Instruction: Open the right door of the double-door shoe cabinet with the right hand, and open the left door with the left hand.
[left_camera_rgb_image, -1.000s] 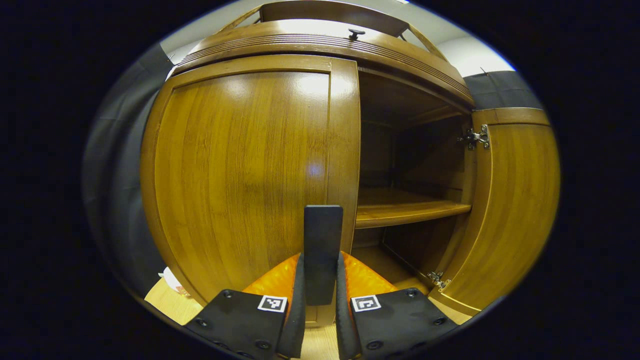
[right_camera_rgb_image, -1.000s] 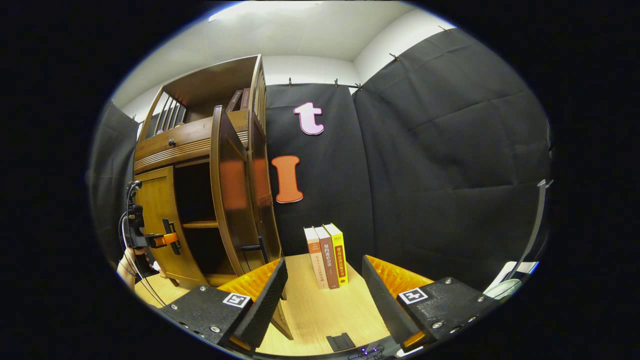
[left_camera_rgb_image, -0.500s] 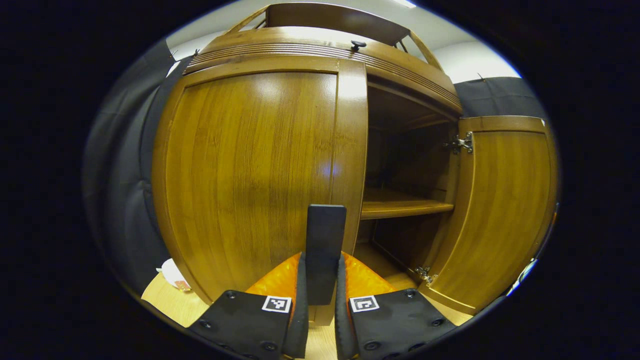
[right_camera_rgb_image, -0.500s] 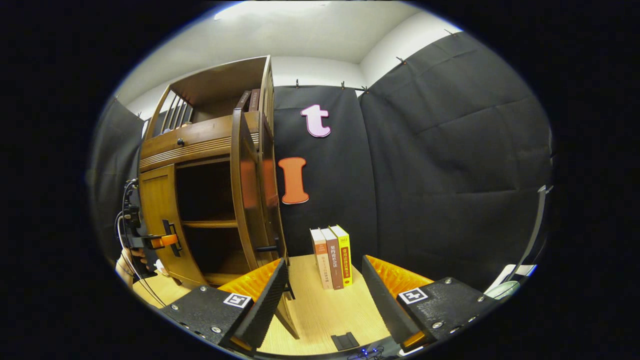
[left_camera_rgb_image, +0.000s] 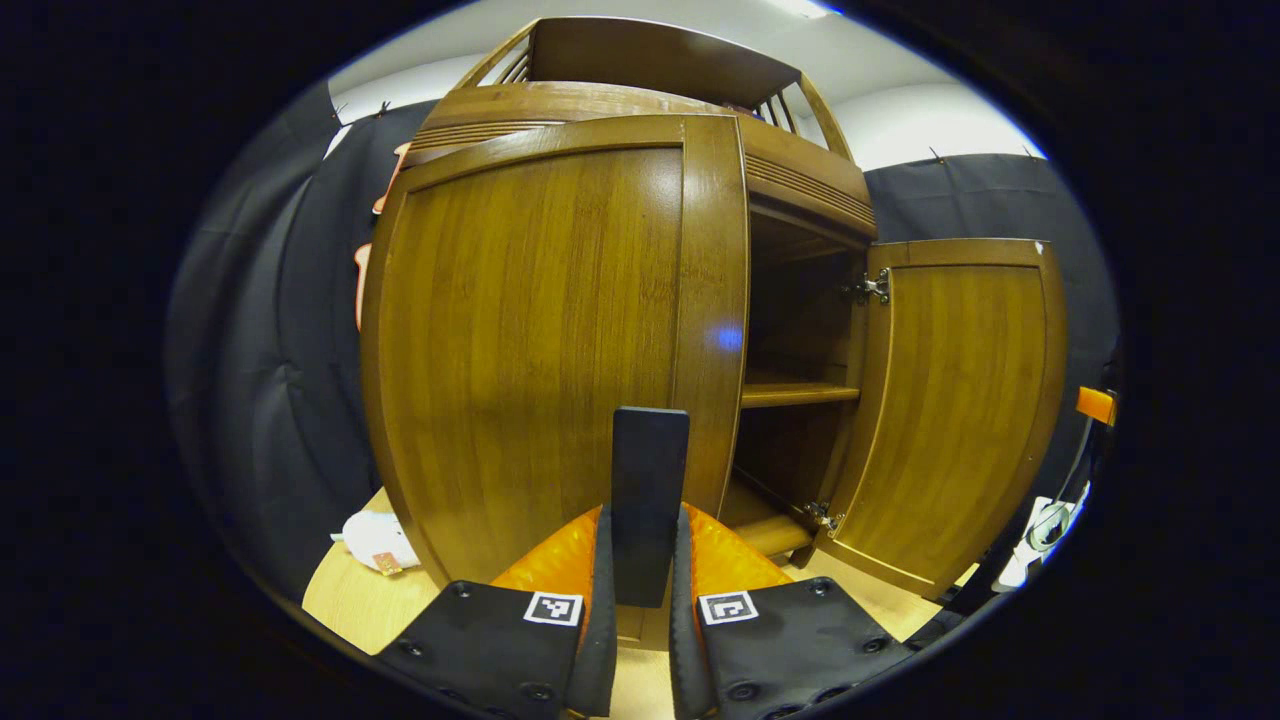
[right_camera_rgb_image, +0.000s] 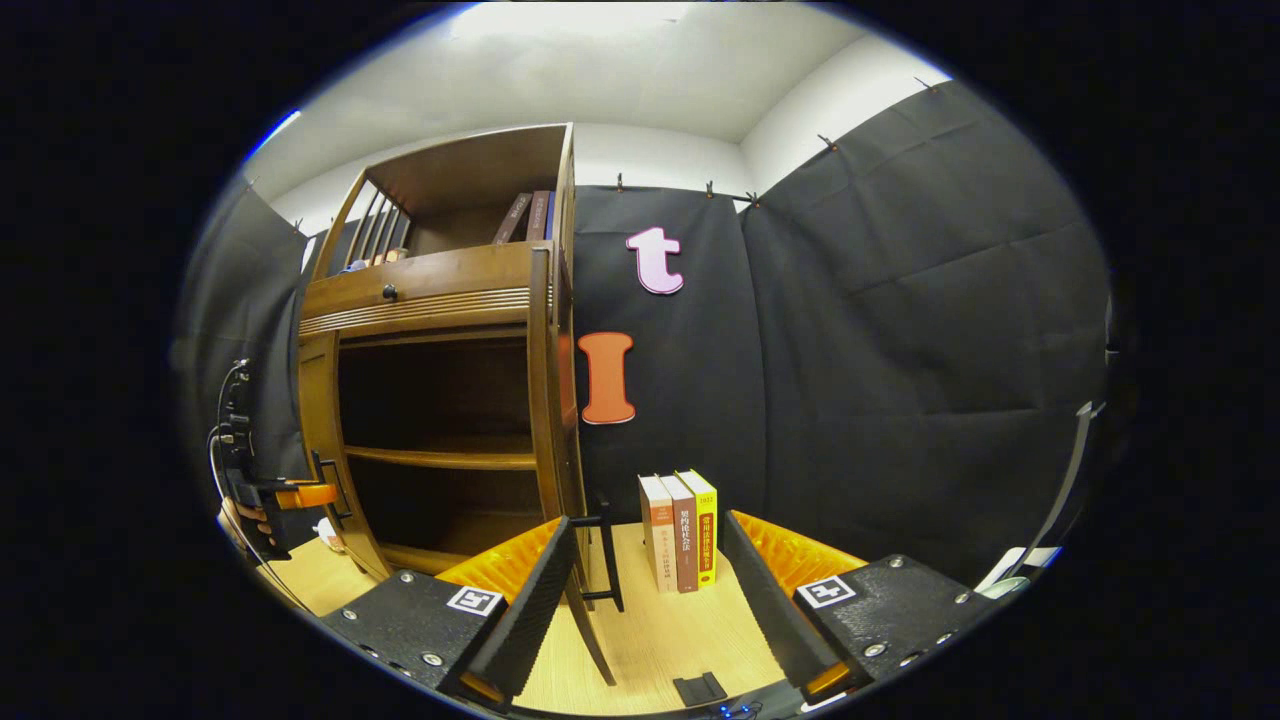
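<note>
Since a second ago the left door (left_camera_rgb_image: 545, 330) has swung wider, left claw (left_camera_rgb_image: 640, 590) clenched on its handle (left_camera_rgb_image: 648, 500); right door (left_camera_rgb_image: 945, 400) open, right claw (right_camera_rgb_image: 640, 590) released.

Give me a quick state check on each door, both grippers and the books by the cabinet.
left door: partly swung open, handle clamped.
right door: wide open, its handle free.
left gripper: shut on the left door's handle.
right gripper: open, holding nothing.
shelf: exposed, looks bare.
books: upright, side by side on the tabletop.
</note>
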